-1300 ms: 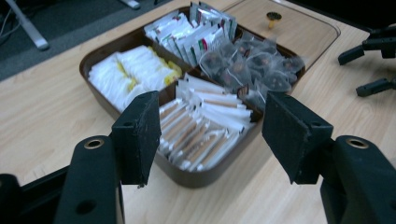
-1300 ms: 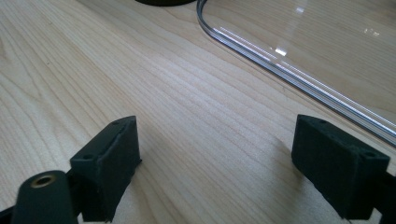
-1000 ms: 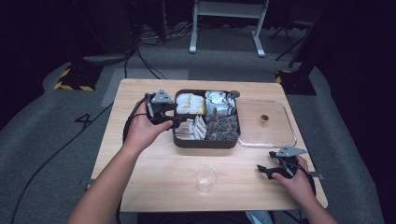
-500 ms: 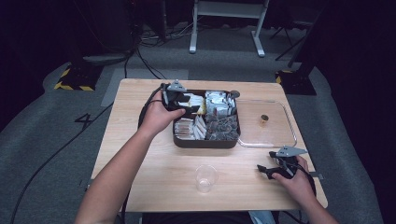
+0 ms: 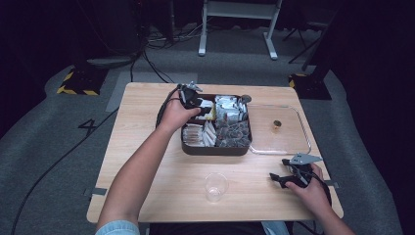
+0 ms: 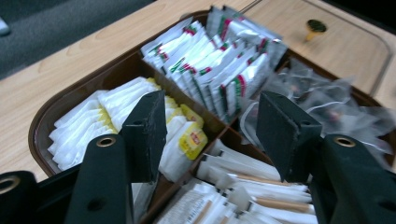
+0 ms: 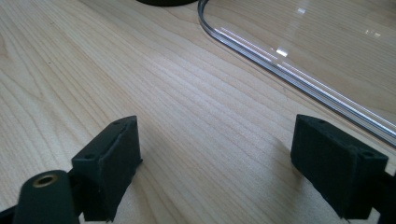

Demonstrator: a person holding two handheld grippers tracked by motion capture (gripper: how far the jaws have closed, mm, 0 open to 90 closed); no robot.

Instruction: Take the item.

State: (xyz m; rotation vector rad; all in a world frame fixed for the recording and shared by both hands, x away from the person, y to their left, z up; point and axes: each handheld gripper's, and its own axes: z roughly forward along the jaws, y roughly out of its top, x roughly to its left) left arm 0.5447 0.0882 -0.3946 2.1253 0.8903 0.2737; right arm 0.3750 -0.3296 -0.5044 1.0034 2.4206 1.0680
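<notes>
Reaching over the brown divided tray, the left gripper hangs above the yellow-tagged tea bags in its rear left compartment; its jaws have just been closing yet stand apart, with nothing gripped. Judged from this, the pick has barely begun: no bag is lifted, and the clear plastic cup stands empty near the front edge. The right gripper rests idle, jaws wide, beside the clear lid. The wooden table stands on grey carpet in a dark room.

One tray, one lid, one cup
</notes>
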